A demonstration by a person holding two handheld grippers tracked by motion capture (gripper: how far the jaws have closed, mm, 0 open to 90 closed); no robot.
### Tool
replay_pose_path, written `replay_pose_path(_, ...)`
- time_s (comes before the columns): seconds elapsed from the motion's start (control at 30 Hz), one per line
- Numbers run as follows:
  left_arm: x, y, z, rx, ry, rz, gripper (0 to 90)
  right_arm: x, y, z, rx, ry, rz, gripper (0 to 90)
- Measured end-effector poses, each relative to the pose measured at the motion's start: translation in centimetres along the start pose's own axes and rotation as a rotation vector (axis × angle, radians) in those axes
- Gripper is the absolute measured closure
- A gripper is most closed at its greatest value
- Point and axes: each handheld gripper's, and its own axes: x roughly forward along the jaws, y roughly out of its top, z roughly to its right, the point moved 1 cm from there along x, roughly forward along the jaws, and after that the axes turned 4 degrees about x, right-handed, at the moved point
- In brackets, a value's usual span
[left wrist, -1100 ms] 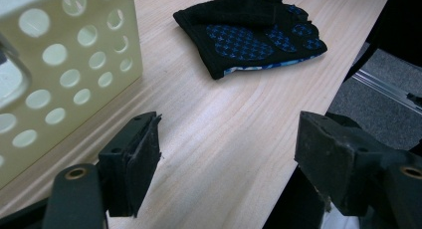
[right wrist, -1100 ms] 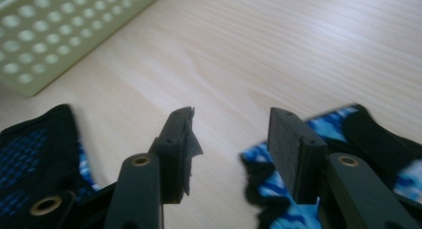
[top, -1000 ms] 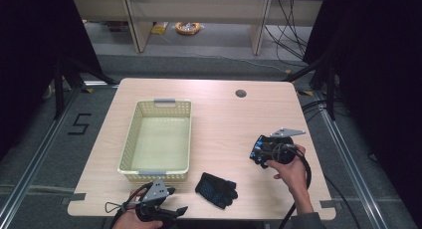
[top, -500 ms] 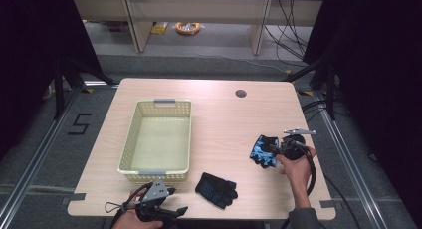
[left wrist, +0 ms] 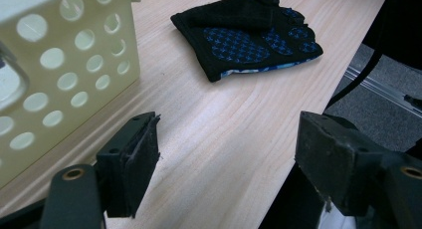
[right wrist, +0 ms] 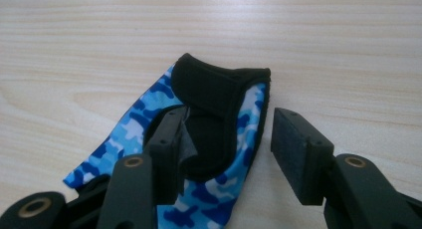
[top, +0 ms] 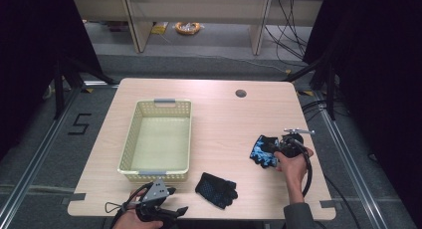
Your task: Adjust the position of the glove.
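The glove (top: 263,150) at the right is blue camouflage, in light and dark blue patches with white, and carries a black wrist strap. The other glove (top: 216,188), near the table's front edge, is black with a dark blue cross-patterned palm. The perforated basket (top: 131,139) at the left is pale cream-yellow with grey handles. The table (top: 219,114) is light wood grain. Both grippers' jaws are black.

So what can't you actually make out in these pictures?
- Blue camouflage glove: its lower part, right gripper view, hidden by the right gripper and the bottom edge.
- Black glove: its underside, left gripper view, flat on the table.
- Orange object on the floor: high view, too small to identify.
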Motion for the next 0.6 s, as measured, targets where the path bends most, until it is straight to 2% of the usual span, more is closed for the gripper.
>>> replay_pose_path(0.03, 0.0, 0.0, 0.0, -0.003, 0.000, -0.001, 24.2, 0.2, 0.0, 0.0, 0.007, 0.000, 0.004, 50.0)
replay_pose_path(0.07, 0.0, 0.0, 0.0, -0.005, 0.001, 0.000, 23.7, 0.2, 0.1, -0.4, 0.056, -0.020, -0.017, 50.1)
replay_pose_path(0.1, 0.0, 0.0, 0.0, -0.002, 0.004, -0.004, 23.2, 0.5, 0.1, -0.4, 0.050, -0.020, -0.015, 50.0)
replay_pose_path(0.13, 0.0, 0.0, 0.0, -0.013, 0.005, -0.005, 22.8, 0.8, 0.2, -0.1, 0.007, -0.021, 0.004, 50.2)
replay_pose_path(0.17, 0.0, 0.0, 0.0, -0.013, 0.005, -0.005, 22.3, 0.8, 0.2, -0.1, 0.007, -0.021, 0.004, 50.2)
replay_pose_path(0.2, 0.0, 0.0, 0.1, -0.030, -0.003, -0.008, 22.0, 1.1, 0.2, -0.4, 0.038, -0.037, -0.022, 50.3)
replay_pose_path(0.23, 0.0, 0.0, 0.1, -0.030, -0.003, -0.008, 21.9, 1.1, 0.2, -0.3, 0.021, -0.040, -0.018, 50.6)
replay_pose_path(0.27, -0.1, 0.0, -0.2, 0.006, 0.002, -0.015, 21.8, 1.4, 0.2, -0.2, -0.005, -0.033, 0.001, 51.9)
replay_pose_path(0.3, -0.1, 0.0, -0.2, 0.006, 0.002, -0.015, 21.5, 1.5, 0.2, -0.3, 0.002, -0.034, -0.001, 53.3)
replay_pose_path(0.33, 0.0, 0.0, 0.0, -0.013, 0.009, -0.006, 21.1, 1.5, 0.2, -0.4, -0.007, -0.039, 0.000, 55.2)
replay_pose_path(0.37, 0.0, 0.0, 0.0, -0.013, 0.009, -0.006, 20.9, 1.4, 0.3, -0.4, -0.019, -0.040, -0.006, 57.0)
replay_pose_path(0.4, 0.1, -0.1, 0.0, -0.026, 0.011, -0.016, 20.9, 1.6, 0.3, -0.4, -0.033, -0.033, 0.006, 61.7)
replay_pose_path(0.47, 0.1, -0.1, 0.0, -0.019, 0.020, -0.019, 20.9, 1.7, 0.3, -0.5, -0.038, -0.012, 0.001, 68.4)
replay_pose_path(0.5, 0.0, -0.1, 0.0, -0.004, 0.010, -0.021, 20.9, 1.8, 0.4, -0.5, -0.047, -0.003, 0.007, 71.1)
replay_pose_path(0.57, 0.0, 0.0, 0.0, -0.008, 0.002, -0.010, 21.0, 1.7, 0.4, -0.4, -0.077, 0.011, 0.015, 80.5)
replay_pose_path(0.6, 0.0, 0.0, 0.0, -0.019, 0.009, -0.009, 21.0, 1.6, 0.4, -0.1, -0.125, 0.005, 0.009, 82.2)
